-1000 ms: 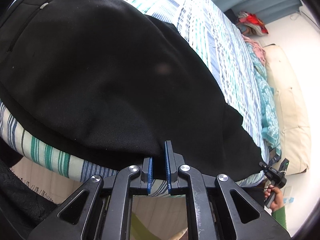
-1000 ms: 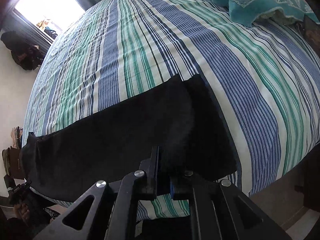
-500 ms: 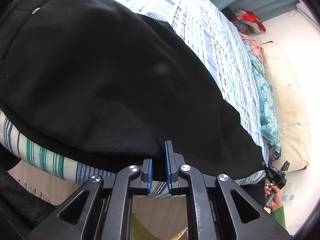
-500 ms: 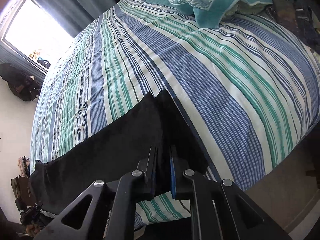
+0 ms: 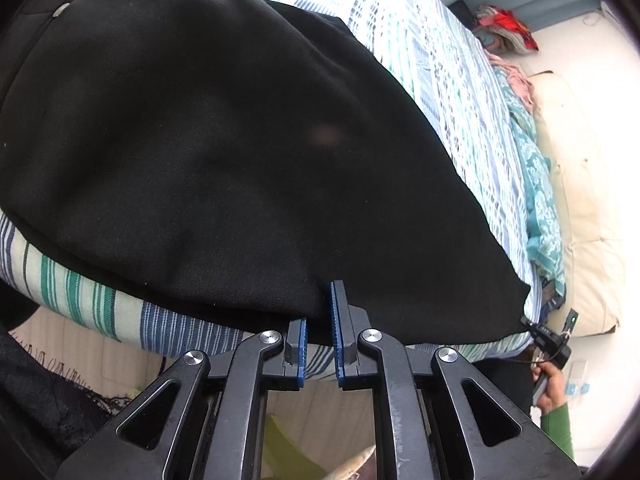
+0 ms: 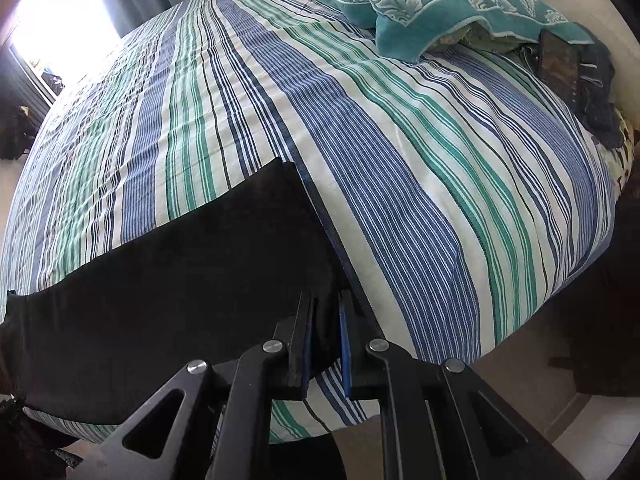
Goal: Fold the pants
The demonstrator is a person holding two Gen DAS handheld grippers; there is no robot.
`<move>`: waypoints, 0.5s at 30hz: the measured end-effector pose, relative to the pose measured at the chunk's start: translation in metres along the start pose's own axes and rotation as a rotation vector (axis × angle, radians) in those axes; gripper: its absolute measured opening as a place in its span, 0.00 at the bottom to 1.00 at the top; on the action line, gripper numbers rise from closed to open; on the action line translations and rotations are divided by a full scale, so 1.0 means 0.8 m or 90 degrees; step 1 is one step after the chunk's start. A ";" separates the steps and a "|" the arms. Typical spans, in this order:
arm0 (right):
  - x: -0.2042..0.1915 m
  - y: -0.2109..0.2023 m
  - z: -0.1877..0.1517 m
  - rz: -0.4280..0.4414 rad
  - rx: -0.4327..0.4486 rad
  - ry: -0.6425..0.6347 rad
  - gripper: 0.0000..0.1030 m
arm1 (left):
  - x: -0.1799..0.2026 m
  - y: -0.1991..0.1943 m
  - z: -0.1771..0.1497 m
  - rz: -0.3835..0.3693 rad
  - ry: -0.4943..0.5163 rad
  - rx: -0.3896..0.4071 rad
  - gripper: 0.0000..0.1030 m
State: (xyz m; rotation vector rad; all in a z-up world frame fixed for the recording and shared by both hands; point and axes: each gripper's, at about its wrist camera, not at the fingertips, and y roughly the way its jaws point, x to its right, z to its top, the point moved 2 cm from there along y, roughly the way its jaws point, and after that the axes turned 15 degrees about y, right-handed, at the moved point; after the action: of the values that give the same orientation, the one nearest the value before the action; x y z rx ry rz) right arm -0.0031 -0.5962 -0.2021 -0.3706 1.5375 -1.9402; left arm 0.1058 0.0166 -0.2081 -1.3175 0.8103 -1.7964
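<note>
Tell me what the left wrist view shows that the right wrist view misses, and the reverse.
Only the left wrist view shows the waist end of the pants with a metal button, a red cloth pile, and the right tool pinching the far hem. Only the right wrist view shows the window, a dark tablet and the teal pillow up close. Both show the striped bedspread and each tool's blue pads closed on black cloth at the near bed edge: the left tool too.
</note>
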 end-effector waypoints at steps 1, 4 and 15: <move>0.000 0.000 0.000 -0.004 0.000 -0.002 0.11 | 0.000 0.000 -0.001 0.001 -0.002 -0.003 0.09; -0.002 0.001 0.000 -0.013 -0.001 -0.005 0.11 | 0.002 -0.002 -0.003 0.014 0.013 -0.009 0.08; -0.005 0.004 0.000 -0.041 -0.005 -0.017 0.12 | -0.003 -0.001 -0.012 0.023 -0.004 -0.064 0.12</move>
State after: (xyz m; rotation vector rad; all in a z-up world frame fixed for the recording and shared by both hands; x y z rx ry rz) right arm 0.0008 -0.5940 -0.2044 -0.4534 1.5341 -1.9705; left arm 0.0968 0.0198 -0.2109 -1.3626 0.9257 -1.7431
